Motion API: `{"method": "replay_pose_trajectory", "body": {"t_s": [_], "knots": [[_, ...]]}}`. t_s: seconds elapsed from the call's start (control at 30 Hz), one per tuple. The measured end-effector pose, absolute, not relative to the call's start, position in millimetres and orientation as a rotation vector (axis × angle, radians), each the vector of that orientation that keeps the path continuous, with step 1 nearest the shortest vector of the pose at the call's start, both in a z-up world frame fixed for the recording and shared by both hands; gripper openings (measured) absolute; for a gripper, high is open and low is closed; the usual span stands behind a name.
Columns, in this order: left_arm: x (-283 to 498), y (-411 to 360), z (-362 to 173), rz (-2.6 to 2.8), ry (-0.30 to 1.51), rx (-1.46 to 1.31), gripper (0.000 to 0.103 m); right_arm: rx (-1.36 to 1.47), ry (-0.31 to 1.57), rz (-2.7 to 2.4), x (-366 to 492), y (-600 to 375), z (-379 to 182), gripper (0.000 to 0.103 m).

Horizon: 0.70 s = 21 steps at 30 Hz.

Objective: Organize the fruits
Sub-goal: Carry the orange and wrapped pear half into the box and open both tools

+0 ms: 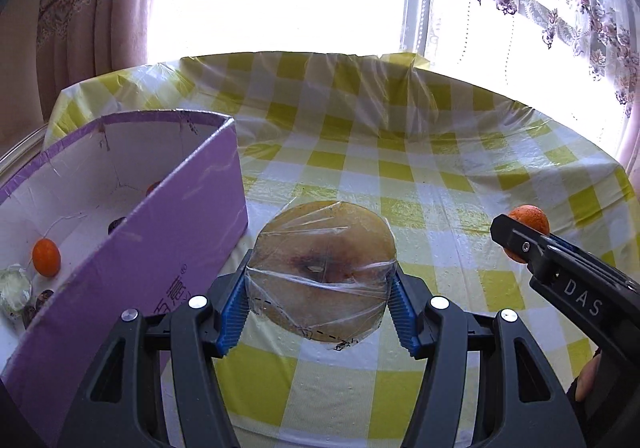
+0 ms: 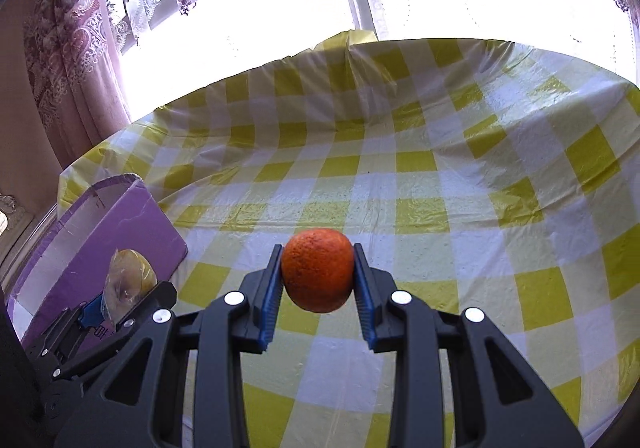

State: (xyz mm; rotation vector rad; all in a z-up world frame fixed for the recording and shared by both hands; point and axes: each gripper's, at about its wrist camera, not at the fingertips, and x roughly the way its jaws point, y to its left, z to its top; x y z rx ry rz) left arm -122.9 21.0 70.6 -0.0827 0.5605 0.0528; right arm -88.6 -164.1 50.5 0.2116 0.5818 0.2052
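My left gripper (image 1: 320,288) is shut on a cut yellow melon wrapped in plastic film (image 1: 322,264), held just right of the purple box (image 1: 160,248). The box holds a small orange fruit (image 1: 46,257), a clear wrapped item (image 1: 14,290) and dark fruits (image 1: 117,225). My right gripper (image 2: 318,280) is shut on an orange (image 2: 317,269) and holds it above the checked tablecloth. In the left wrist view the right gripper (image 1: 516,236) with the orange (image 1: 528,220) is at the far right. In the right wrist view the melon (image 2: 128,284) and box (image 2: 120,232) are at the lower left.
The table carries a yellow-and-white checked plastic cloth (image 2: 440,188). A bright window with flowered curtains (image 1: 100,8) lies behind the table's far edge.
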Motion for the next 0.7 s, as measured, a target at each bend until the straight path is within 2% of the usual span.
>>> {"method": "replay_pose_trajectory", "body": {"t_s": [0.33, 0.7], "knots": [[-175, 54, 130, 0.176, 0.367, -0.078, 0.057, 0.181, 0.409, 0.257, -123, -132, 100, 0.033], [-206, 118, 155, 0.321, 0.337, -0.108, 0.058, 0.081, 0.373, 0.404, -140, -59, 128, 0.033]]}}
